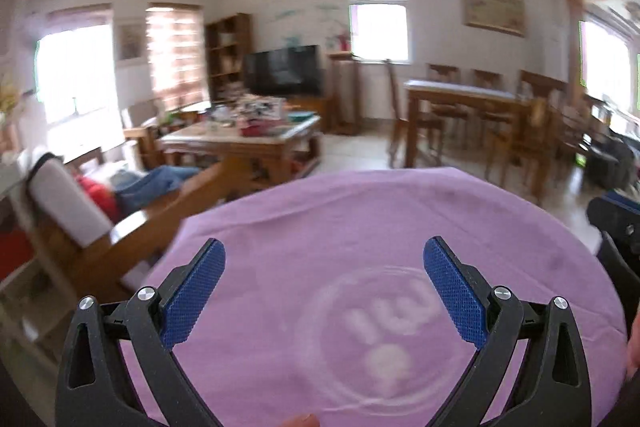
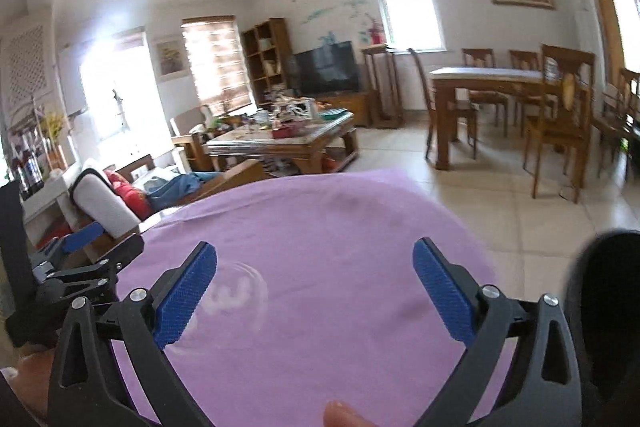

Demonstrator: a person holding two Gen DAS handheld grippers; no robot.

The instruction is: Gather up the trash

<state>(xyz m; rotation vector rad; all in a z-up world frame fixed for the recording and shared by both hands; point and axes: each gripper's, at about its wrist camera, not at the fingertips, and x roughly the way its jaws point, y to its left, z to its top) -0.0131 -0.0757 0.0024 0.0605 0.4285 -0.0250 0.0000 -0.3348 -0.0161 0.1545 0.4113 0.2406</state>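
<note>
Both grippers are held up in front of a person's purple shirt (image 1: 360,227), which fills the lower half of both views (image 2: 320,235) and has a white round print. My left gripper (image 1: 324,283) is open and empty, blue pads spread wide. My right gripper (image 2: 316,287) is open and empty too. The left gripper also shows at the left edge of the right wrist view (image 2: 80,267). No trash is clearly visible; a cluttered coffee table (image 2: 280,143) stands far off, its items too small to tell.
A living room lies ahead: a wooden sofa (image 1: 100,211) with cushions at left, a TV (image 1: 284,71) and bookshelf (image 1: 228,55) at the back, a dining table (image 2: 488,83) with chairs at right, tiled floor (image 2: 500,211) between.
</note>
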